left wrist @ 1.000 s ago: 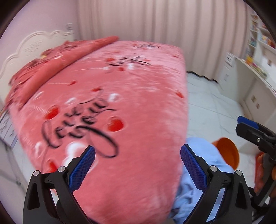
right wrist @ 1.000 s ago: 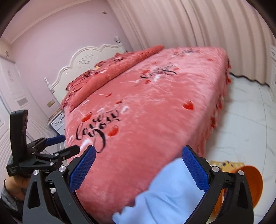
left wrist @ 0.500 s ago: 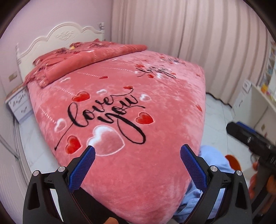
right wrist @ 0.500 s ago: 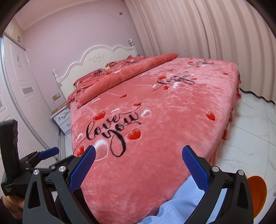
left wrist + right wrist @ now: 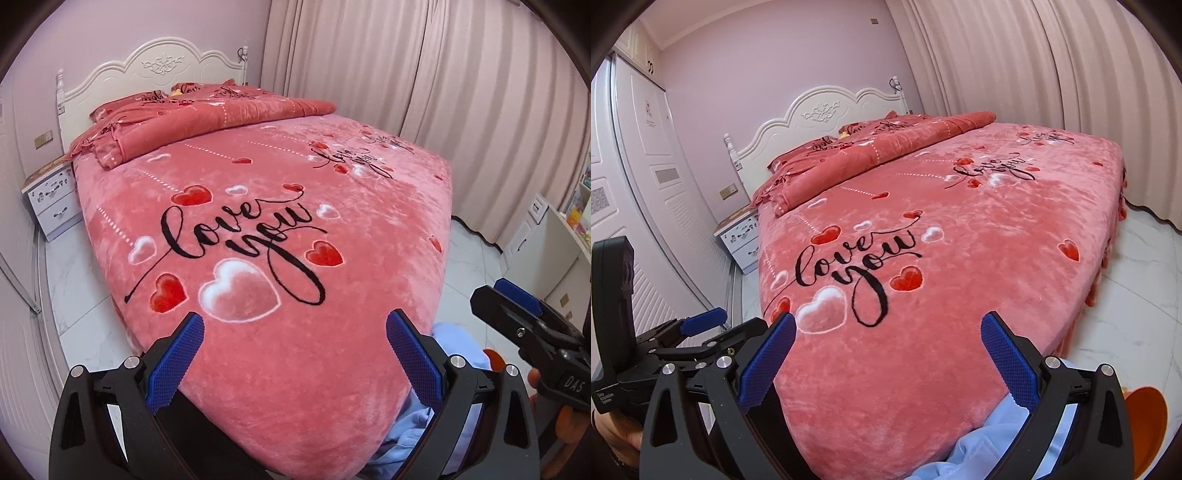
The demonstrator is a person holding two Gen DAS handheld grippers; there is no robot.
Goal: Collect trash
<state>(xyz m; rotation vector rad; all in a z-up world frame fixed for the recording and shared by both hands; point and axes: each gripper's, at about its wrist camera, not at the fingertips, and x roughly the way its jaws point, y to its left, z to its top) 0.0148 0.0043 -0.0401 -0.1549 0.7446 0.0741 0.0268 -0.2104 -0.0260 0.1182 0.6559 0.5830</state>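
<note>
I see no loose trash in either view. My left gripper is open and empty above the near corner of a bed with a pink "love you" blanket. My right gripper is open and empty over the same corner of the blanket. An orange bin stands on the floor at the lower right, partly hidden by my right gripper; a sliver of it shows in the left wrist view. The right gripper shows at the right edge of the left wrist view, and the left gripper shows at the left of the right wrist view.
A light blue cloth hangs at the bed's near corner, also in the left wrist view. A folded quilt lies by the white headboard. A nightstand stands left of the bed; white cabinets right; curtains behind.
Both grippers have lifted and tilted up, so the whole bed and headboard are in view. The orange bin and blue cloth have slid toward the lower edge. Both grippers stayed open.
</note>
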